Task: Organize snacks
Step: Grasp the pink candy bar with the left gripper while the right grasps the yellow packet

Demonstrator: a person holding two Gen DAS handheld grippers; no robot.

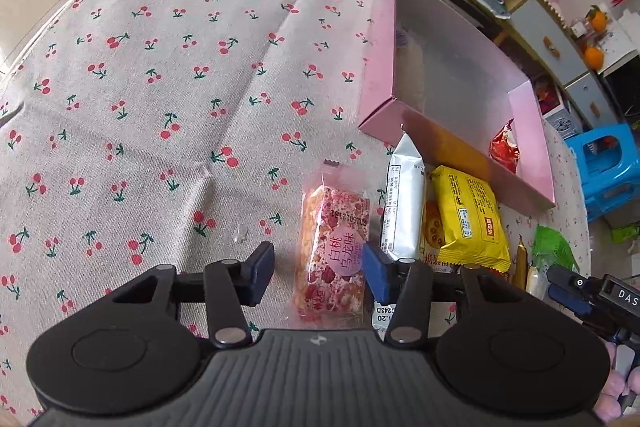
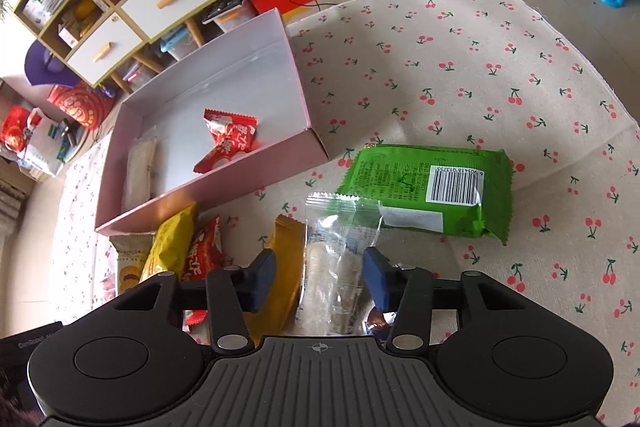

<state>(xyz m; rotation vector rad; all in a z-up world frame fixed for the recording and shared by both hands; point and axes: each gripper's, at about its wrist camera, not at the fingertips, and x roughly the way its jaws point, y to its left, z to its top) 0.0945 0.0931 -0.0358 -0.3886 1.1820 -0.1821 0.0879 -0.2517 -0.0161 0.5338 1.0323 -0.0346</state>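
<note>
Cherry-print cloth [image 1: 160, 75] covers the work surface, with cluttered shelving beyond the far edge.

Left wrist view: the left gripper [image 1: 318, 269] straddles the pink rice-crisp bar [image 1: 334, 247], which lies flat on the cloth just left of a silver packet [image 1: 404, 203]. The right pad touches the wrapper; the left pad stands clear, so the jaws are part-spread, not clamped. Expect a light, brittle bar in slick film — grip across the middle, gently. The pink box [image 1: 384, 67] sits far right.

Right wrist view: the right gripper [image 2: 320, 277] brackets a clear-wrapped snack [image 2: 340, 251] beside a gold packet [image 2: 286, 267]; whether the pads press it cannot be told. Light and crinkly — take it mid-body. A green packet [image 2: 428, 193] lies right; the box holds a red candy packet [image 2: 228, 143].
</note>
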